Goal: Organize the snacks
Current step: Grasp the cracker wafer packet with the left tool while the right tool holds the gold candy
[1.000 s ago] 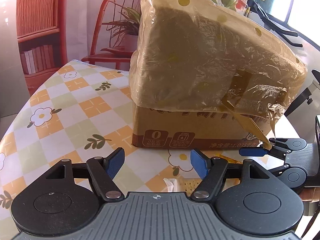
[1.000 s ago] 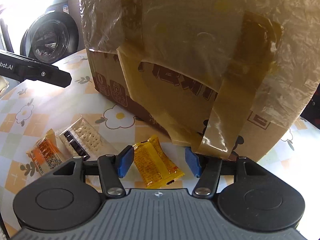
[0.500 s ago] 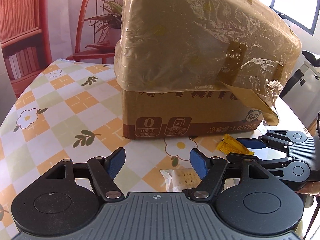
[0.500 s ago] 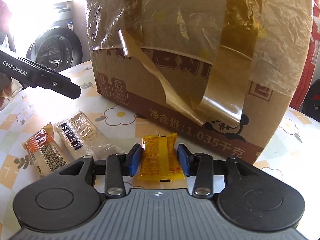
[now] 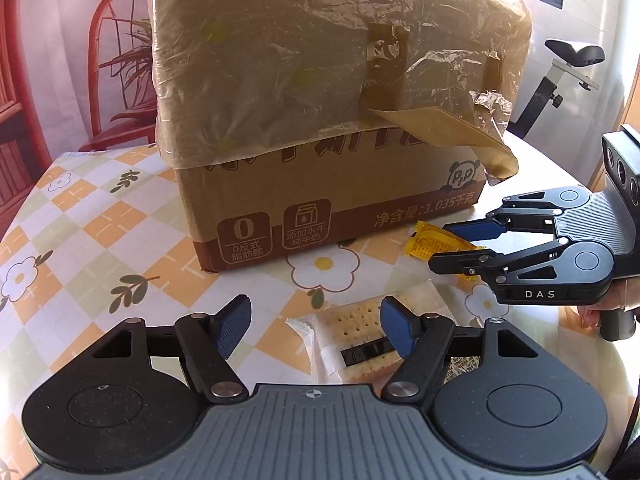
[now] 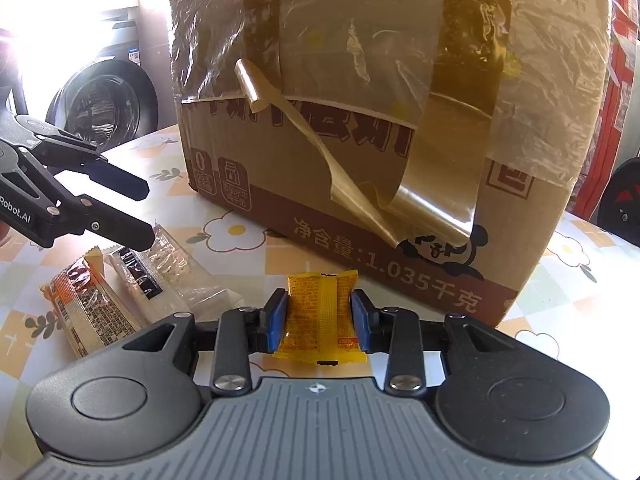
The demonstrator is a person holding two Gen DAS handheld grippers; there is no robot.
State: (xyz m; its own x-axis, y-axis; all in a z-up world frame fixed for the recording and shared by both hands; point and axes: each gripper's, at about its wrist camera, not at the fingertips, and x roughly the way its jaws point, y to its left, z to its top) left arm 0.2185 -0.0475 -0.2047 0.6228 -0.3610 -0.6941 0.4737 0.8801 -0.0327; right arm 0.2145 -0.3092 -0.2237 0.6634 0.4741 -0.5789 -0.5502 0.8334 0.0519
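Observation:
My right gripper (image 6: 319, 316) is shut on a small yellow snack packet (image 6: 320, 316), low over the table in front of a cardboard box (image 6: 360, 184) wrapped in plastic film. The same packet (image 5: 432, 242) and right gripper (image 5: 448, 244) show at the right of the left wrist view. My left gripper (image 5: 316, 330) is open, its right finger over a clear cracker pack (image 5: 356, 340) lying on the table. An orange snack bar (image 6: 88, 308) lies beside the cracker pack (image 6: 160, 272), and the left gripper (image 6: 132, 216) hovers above both.
The box (image 5: 320, 128) fills the middle of the flower-patterned tablecloth (image 5: 80, 240), with loose brown tape (image 6: 436, 184) hanging off its side. A red chair (image 5: 116, 60) stands behind the table, an exercise bike (image 5: 568, 64) to the right, a washing machine (image 6: 100, 100) beyond.
My right gripper closed from open onto the yellow packet. My left gripper moved forward and right, bringing the cracker pack under its right finger; it stayed open.

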